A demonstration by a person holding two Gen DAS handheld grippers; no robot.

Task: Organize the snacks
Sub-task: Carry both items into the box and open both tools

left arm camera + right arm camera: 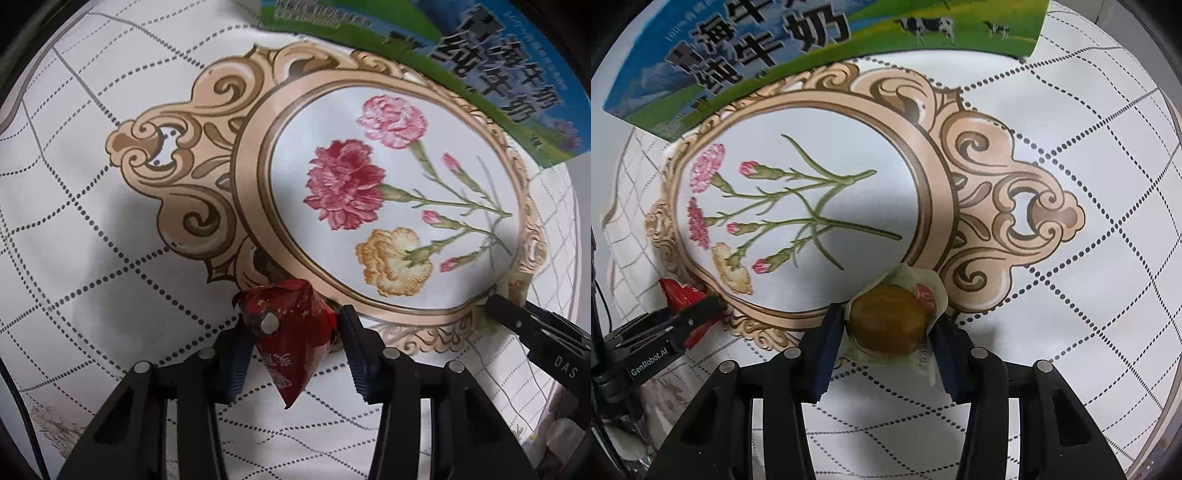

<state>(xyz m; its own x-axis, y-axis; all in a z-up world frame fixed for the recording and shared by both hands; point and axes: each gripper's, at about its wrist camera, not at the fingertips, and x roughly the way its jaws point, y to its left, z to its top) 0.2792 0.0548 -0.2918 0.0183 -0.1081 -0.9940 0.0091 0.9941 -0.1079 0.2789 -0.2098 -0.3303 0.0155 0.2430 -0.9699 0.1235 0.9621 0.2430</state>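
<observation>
In the left wrist view a red foil-wrapped snack (291, 332) with white print sits between the blue pads of my left gripper (291, 325), which is shut on it just above the cloth. The right wrist view shows a round brown pastry in a clear green-tinted wrapper (886, 325), pinched between the pads of my right gripper (886, 325). The left gripper (698, 306) with the red snack (677, 291) also appears at the lower left of the right wrist view. The right gripper's black fingertips (513, 314) show at the right edge of the left wrist view.
A white tablecloth (92, 240) with dotted grid lines and a beige oval frame of printed carnations covers the table. A blue and green milk carton box (757, 48) with cows and large black characters lies at the far edge; the same milk box (461, 62) is at top right.
</observation>
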